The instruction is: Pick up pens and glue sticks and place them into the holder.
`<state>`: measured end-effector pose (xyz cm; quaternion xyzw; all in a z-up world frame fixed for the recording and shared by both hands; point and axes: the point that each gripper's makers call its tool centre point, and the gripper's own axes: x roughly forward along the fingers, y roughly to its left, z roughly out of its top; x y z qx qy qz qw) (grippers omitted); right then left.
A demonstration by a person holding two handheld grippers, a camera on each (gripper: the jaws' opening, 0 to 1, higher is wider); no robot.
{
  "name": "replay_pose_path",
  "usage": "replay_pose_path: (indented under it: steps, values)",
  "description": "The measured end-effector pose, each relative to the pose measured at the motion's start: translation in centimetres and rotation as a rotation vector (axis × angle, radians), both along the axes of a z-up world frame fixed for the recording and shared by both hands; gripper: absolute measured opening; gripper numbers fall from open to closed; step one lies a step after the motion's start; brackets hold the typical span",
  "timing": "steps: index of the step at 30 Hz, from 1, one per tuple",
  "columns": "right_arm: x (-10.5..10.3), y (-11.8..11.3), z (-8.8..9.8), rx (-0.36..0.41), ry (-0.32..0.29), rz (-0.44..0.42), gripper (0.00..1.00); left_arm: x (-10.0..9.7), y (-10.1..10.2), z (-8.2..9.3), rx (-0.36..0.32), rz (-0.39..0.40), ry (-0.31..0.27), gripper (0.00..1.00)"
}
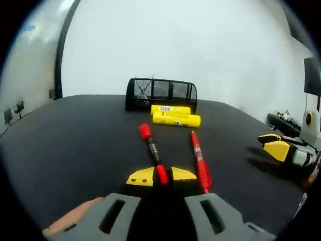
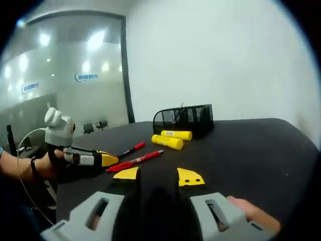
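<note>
Your left gripper (image 1: 161, 176) sits low over the dark tabletop (image 1: 75, 135) with its yellow-tipped jaws spread, and one red pen passes right between the tips, so you look lined up to pinch it along its length. Your right gripper (image 2: 158, 175) also has its jaws spread and holds nothing; it hovers over bare tabletop, well apart from the items, presumably waiting its turn.

Largest of the task things, the black wire-mesh holder (image 1: 161, 94) stands upright at the far side, open top up, ready to receive items. Nothing from the tabletop is clearly inside it yet.

Just in front of it lie two yellow glue sticks (image 1: 174, 115), side by side and parallel, close to the holder's front wall, so they need only a short carry.

Nearer you lie two red pens: the capped red marker pen (image 1: 153, 152) between your left jaws, and a slimmer red pen (image 1: 199, 159) just beside it, roughly parallel, which your closing jaw might nudge.
</note>
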<state>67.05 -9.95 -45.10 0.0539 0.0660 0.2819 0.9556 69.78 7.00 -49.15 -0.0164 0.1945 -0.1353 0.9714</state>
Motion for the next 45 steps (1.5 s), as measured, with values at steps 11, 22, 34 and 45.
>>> replay_pose_path:
  steps: [11,22,34,45]
  values:
    - [0.1,0.0,0.0,0.001,0.001,0.003,0.23,0.0,2.4,4.6,-0.028,0.009,-0.138,0.05]
    - [0.0,0.0,-0.2,-0.003,0.005,-0.002,0.23,1.1,4.3,13.1,-0.052,-0.006,-0.312,0.05]
    - [0.0,-0.1,-0.3,-0.01,0.01,-0.006,0.23,2.3,5.7,13.1,-0.053,-0.011,-0.301,0.05]
    - [0.2,-0.1,-0.4,-0.015,0.014,-0.008,0.23,2.1,5.7,12.2,-0.064,-0.009,-0.314,0.08]
